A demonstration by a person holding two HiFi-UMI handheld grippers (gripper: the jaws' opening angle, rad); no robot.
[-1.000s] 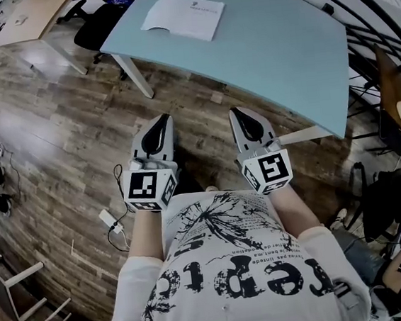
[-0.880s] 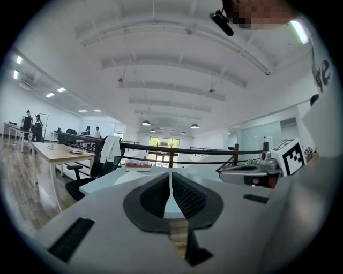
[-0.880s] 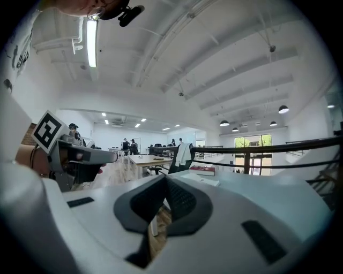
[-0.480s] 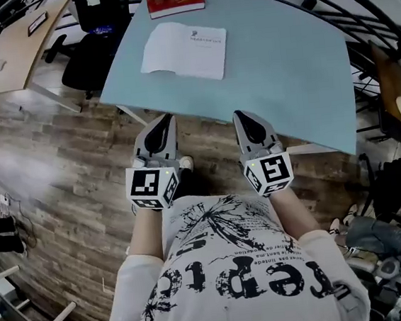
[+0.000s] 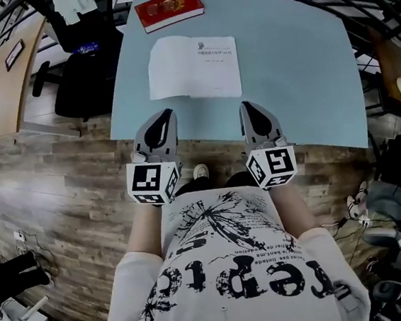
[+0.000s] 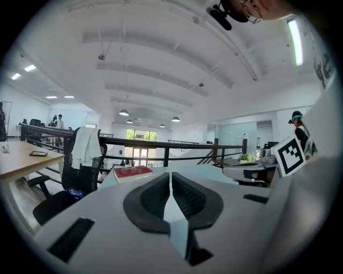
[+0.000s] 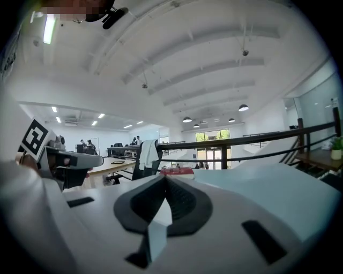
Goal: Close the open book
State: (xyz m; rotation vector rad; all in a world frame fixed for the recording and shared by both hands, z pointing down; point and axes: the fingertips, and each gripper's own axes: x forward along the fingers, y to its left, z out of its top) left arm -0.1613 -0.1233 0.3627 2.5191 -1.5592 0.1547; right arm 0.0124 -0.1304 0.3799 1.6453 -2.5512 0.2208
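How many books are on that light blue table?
2. An open white book lies on the table toward its near edge; a closed red book lies just beyond it, at the far edge. No others show, and nothing looks hidden.

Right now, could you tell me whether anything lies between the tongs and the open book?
Nothing visible does: only bare table separates the left tongs and right tongs from the open book. The red book lies beyond it.

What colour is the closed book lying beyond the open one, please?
The closed book is red, clearest in the head view.
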